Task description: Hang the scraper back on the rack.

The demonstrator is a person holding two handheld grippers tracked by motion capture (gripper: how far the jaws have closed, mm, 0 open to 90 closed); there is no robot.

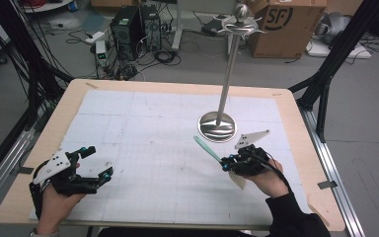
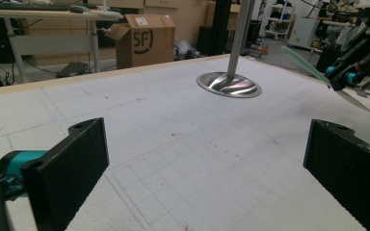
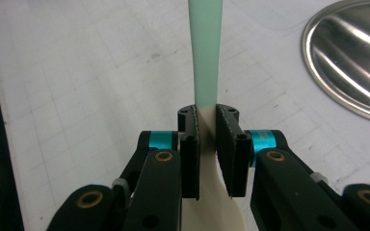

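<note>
A slim utensil with a mint-green handle (image 1: 205, 147) and a cream blade is held just above the white mat. My right gripper (image 1: 225, 163) is shut on it where the two colours meet. In the right gripper view the pads (image 3: 190, 144) press both sides of the utensil (image 3: 205, 53), and the handle points away from me. My left gripper (image 1: 101, 161) rests at the near left of the table, jaws wide open with nothing between them (image 2: 212, 163). The left gripper view also shows the right gripper (image 2: 349, 67) holding the utensil (image 2: 301, 62) in the air.
A metal stand with a round shiny base (image 1: 217, 126), a tall pole (image 1: 228, 69) and a hooked top (image 1: 242, 22) rises just beyond the right gripper. The gridded white mat (image 1: 153, 128) covers the wooden table. Boxes, computers and cables lie on the floor behind.
</note>
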